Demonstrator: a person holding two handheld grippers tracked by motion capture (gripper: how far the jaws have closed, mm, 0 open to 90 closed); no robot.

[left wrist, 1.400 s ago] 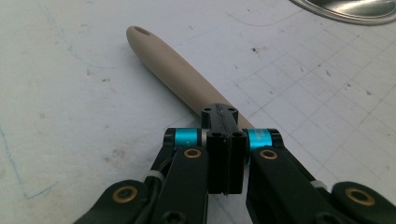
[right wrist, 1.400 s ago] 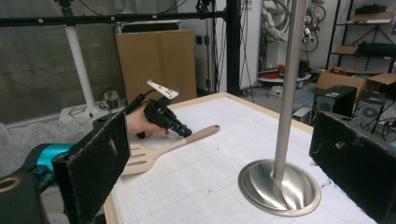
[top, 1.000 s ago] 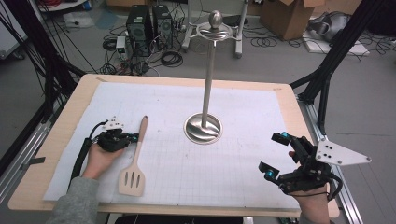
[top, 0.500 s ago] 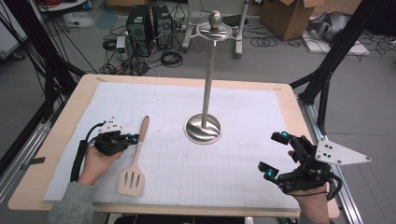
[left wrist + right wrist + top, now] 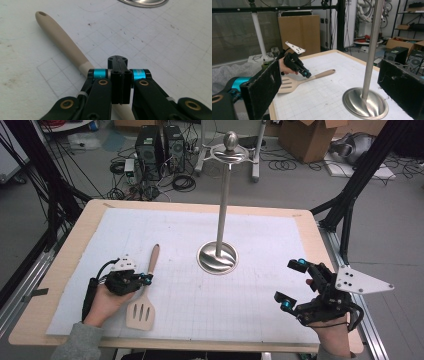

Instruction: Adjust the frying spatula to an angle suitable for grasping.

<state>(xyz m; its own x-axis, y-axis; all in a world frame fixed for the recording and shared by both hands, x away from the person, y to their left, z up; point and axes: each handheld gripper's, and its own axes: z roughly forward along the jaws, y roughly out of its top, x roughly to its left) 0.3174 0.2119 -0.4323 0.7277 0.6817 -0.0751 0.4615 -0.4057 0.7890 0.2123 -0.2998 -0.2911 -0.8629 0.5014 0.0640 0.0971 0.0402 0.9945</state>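
Left tongs [image 5: 146,279]: clenched with the jaws pressed flat together and nothing between them; in the left gripper view [image 5: 119,75] they sat just above the spatula's handle, whether touching it or not I could not tell.
Right tongs [image 5: 292,285]: released, jaws standing wide apart, held over the desk's near right corner; in the right gripper view the two black pads [image 5: 262,87] framed the stand.
Spatula [image 5: 145,292]: lay flat on the white grid mat [image 5: 260,305] near the desk's near left corner, slotted blade toward the near edge, handle end pointing toward the far edge.
Stand [image 5: 221,220]: metal pole upright on its round base at the middle of the desk, well apart from both tongs.
Change from earlier frames: the left hand [image 5: 107,300] had shifted toward the right, closer to the spatula's handle; a second before, the tips were left of the handle with a small gap. The spatula, the stand and the right tongs lay as before.
Desk [image 5: 75,245]: wooden rim showing around the mat.
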